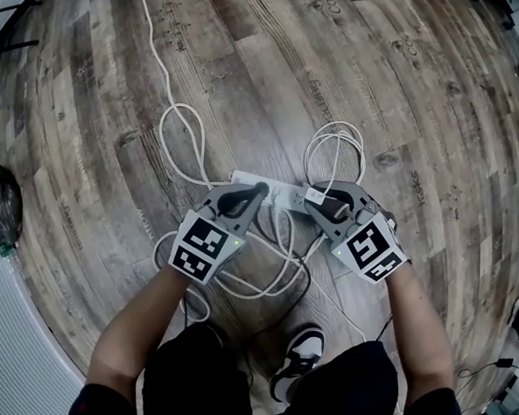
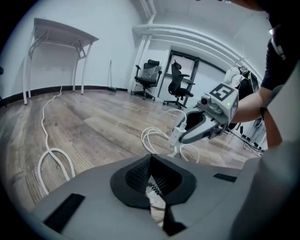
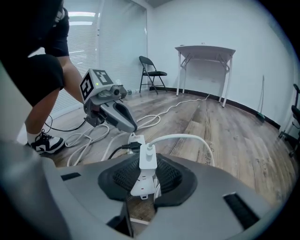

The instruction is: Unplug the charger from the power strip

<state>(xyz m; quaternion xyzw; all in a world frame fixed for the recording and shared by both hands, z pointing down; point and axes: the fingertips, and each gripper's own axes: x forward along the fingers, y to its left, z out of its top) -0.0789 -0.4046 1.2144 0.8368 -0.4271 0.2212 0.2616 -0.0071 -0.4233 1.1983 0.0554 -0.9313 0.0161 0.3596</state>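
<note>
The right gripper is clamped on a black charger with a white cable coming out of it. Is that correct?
Not quite. The charger clamped in the right gripper is white, not black, as the right gripper view shows. Its cable is white, as stated.

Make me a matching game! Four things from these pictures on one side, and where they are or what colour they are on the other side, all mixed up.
Things:
1. charger
2. power strip
3. folding chair
4. shoe

Clues:
A. dark, standing far off by the wall
B. black and white, at the bottom of the head view
C. long and white, at the tip of the left gripper
D. clamped in the right gripper

Pairs: 1-D, 2-C, 3-A, 4-B
</note>
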